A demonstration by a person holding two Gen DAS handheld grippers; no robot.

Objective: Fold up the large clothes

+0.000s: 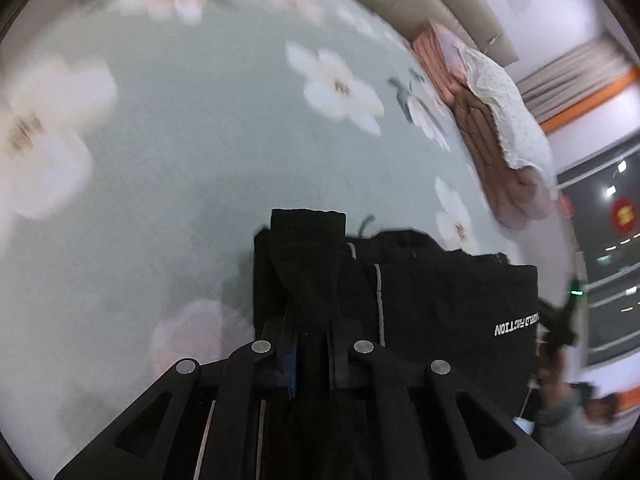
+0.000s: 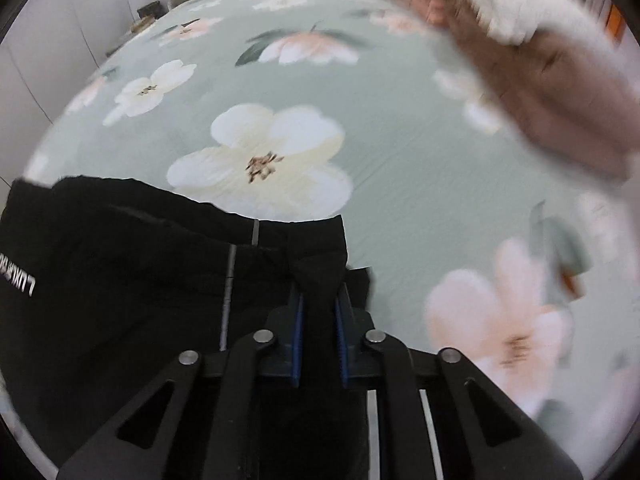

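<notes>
- The bed (image 1: 200,120) fills most of both views. It's covered in a pale green sheet (image 2: 400,140) printed with big white and pink flowers.
- Along the far edge of the bed in the left wrist view there's a folded pinkish-brown quilt (image 1: 496,148) with a white dotted pillow (image 1: 508,100) lying on top of it. In the right wrist view that pile is just a motion-blurred smear at the upper right.
- The black garment (image 1: 440,300) is held up just over the sheet, stretched between the two grippers, so it sits right in front of each camera. It has thin silver-grey stripes running down it.
- There's white lettering on the garment. In the left wrist view it shows upside down, and the readable part looks like "FACTION". In the right wrist view (image 2: 16,272) the print is cut off at the edge and I can't read it.
- Left gripper (image 1: 310,320): fingers pressed together, pinching a bunched fold of the black fabric, with a flap of it poking up past the tips.
- Right gripper (image 2: 320,308): same deal, blue-padded fingers clamped on a gathered corner of the garment, and the rest of the cloth hangs off to its left.
</notes>
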